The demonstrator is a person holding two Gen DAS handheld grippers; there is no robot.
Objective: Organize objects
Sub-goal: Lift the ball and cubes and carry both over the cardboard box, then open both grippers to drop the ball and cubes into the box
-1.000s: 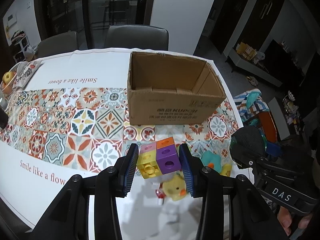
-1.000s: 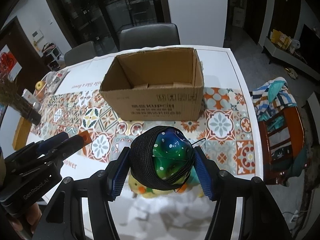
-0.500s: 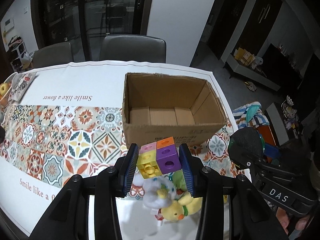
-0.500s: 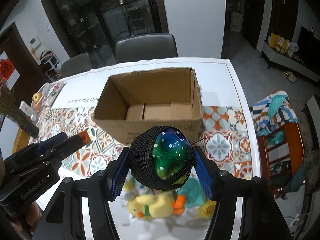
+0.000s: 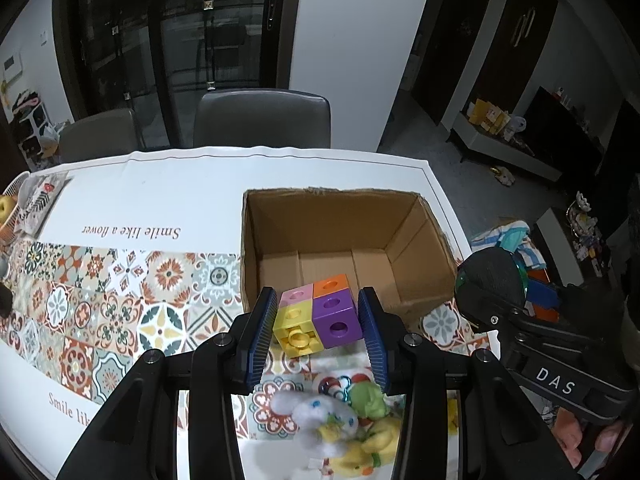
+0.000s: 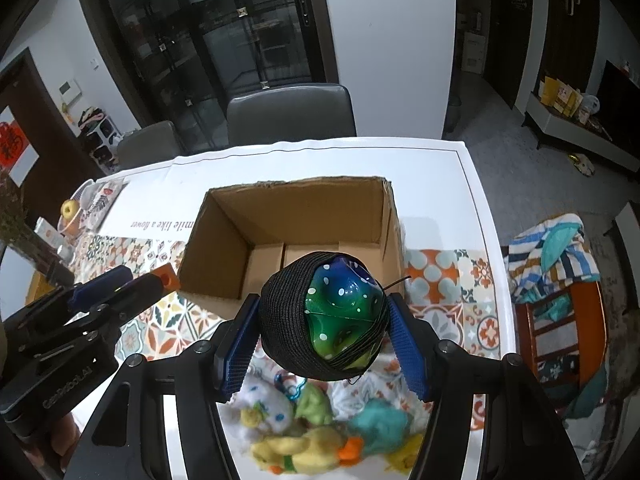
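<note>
My left gripper (image 5: 318,326) is shut on a cluster of toy cubes (image 5: 318,318), pink, orange, yellow and purple, held above the near wall of an open cardboard box (image 5: 340,232). My right gripper (image 6: 324,332) is shut on a green-blue ball in a black net (image 6: 326,320), also held over the near wall of the box (image 6: 296,216). The box looks empty inside. Each gripper shows in the other's view: the right one (image 5: 492,292) at the box's right, the left one (image 6: 120,288) at its left.
Plush toys lie on the table below the grippers: a white one (image 5: 316,420), a green one (image 5: 366,398), a yellow duck (image 6: 304,448), a teal one (image 6: 380,420). Grey chairs (image 5: 262,120) stand behind the table. A fruit basket (image 6: 74,212) sits far left. The table's right edge (image 6: 486,240) is close.
Both grippers have risen and moved forward with their loads, so the box's inside now shows. The plush toys have slid lower in both views.
</note>
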